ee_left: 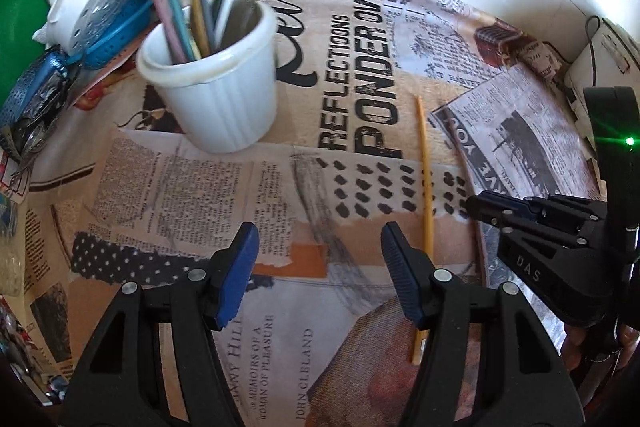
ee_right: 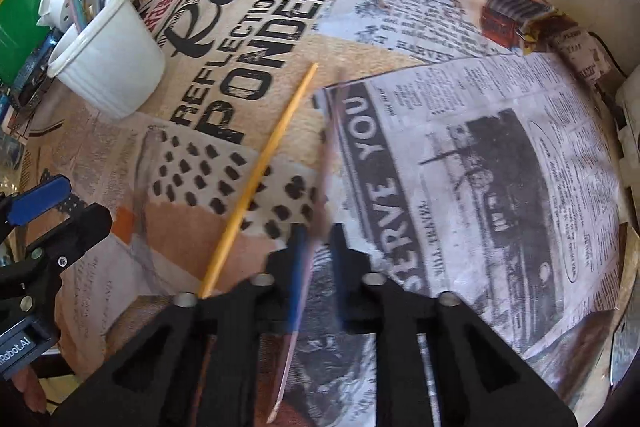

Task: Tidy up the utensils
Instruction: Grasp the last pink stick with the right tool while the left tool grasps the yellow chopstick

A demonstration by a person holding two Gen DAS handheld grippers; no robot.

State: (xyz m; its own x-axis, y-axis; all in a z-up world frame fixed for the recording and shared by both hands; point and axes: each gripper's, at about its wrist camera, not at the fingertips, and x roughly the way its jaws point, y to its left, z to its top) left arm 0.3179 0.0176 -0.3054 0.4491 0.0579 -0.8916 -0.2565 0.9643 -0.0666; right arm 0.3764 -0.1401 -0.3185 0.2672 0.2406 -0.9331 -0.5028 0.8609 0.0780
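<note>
Right gripper (ee_right: 316, 247): fingers close together, clamped on one thin brownish stick (ee_right: 326, 163); motion blur, so I'd say pinched, not certain how firmly. The stick runs out ahead over the cloth and back under the gripper.

Left gripper (ee_left: 318, 255): blue pads (ee_left: 240, 275) wide apart, nothing between them, hovering over the newsprint-pattern tablecloth (ee_left: 200, 187).

One yellow stick (ee_left: 424, 195) lies flat on the cloth, just beside the left gripper's right finger, passing under it.

One white ribbed cup (ee_left: 224, 83) stands upright further out to the left, holding roughly five or six utensils: pink, teal, yellow and grey sticks plus metal pieces. Behind it, clutter: one blue perforated strainer (ee_left: 108, 27).
</note>
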